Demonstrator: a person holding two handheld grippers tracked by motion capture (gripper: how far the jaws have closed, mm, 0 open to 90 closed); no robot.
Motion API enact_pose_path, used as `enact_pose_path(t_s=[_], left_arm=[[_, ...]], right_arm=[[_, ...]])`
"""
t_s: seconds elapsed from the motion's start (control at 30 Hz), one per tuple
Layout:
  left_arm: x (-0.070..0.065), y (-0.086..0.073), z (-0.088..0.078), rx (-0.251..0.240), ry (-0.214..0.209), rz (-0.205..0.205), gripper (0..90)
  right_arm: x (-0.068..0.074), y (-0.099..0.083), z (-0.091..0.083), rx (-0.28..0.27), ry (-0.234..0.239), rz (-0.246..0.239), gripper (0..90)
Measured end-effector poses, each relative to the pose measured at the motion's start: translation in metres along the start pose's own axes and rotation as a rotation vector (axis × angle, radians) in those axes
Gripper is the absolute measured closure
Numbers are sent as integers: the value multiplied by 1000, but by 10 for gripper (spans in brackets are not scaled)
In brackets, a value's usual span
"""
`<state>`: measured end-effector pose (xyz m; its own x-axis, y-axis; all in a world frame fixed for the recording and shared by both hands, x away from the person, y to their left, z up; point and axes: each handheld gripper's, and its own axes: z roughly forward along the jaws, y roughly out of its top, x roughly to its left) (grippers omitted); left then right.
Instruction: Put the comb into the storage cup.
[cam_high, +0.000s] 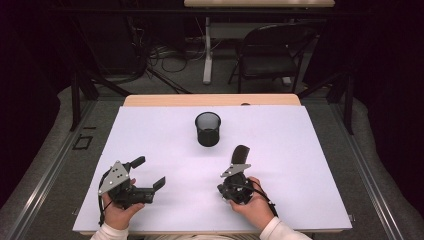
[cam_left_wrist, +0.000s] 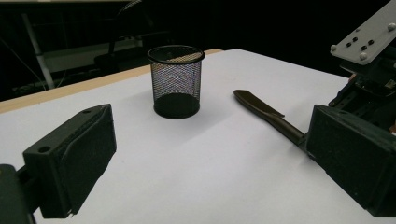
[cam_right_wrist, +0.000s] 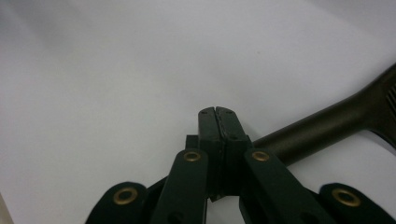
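Jaws of the right gripper (cam_high: 239, 159) are pressed together on the handle of a dark spatula (cam_high: 241, 152), which lies low over the table (cam_high: 310, 150) near its front edge, just short of the mesh cup (cam_high: 207, 128) at mid-table; the left gripper (cam_high: 149, 172), jaws spread and empty, rests near the front left corner. Pickup looks done; dropping the spatula into the cup remains

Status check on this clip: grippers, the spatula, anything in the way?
Left gripper open, nothing between its jaws. Right gripper shut on spatula handle, blade on the table. Mesh cup upright just beyond, path unobstructed.
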<state>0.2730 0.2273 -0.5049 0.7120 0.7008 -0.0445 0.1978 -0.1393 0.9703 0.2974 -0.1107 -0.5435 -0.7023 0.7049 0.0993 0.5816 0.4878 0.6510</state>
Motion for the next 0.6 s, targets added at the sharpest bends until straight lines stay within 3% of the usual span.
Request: enact_pose_path(t_s=[0.6], left_arm=[[0, 0, 0, 1, 0, 0, 19]], right_arm=[[-6, -13, -16, 23, -33, 1, 900]])
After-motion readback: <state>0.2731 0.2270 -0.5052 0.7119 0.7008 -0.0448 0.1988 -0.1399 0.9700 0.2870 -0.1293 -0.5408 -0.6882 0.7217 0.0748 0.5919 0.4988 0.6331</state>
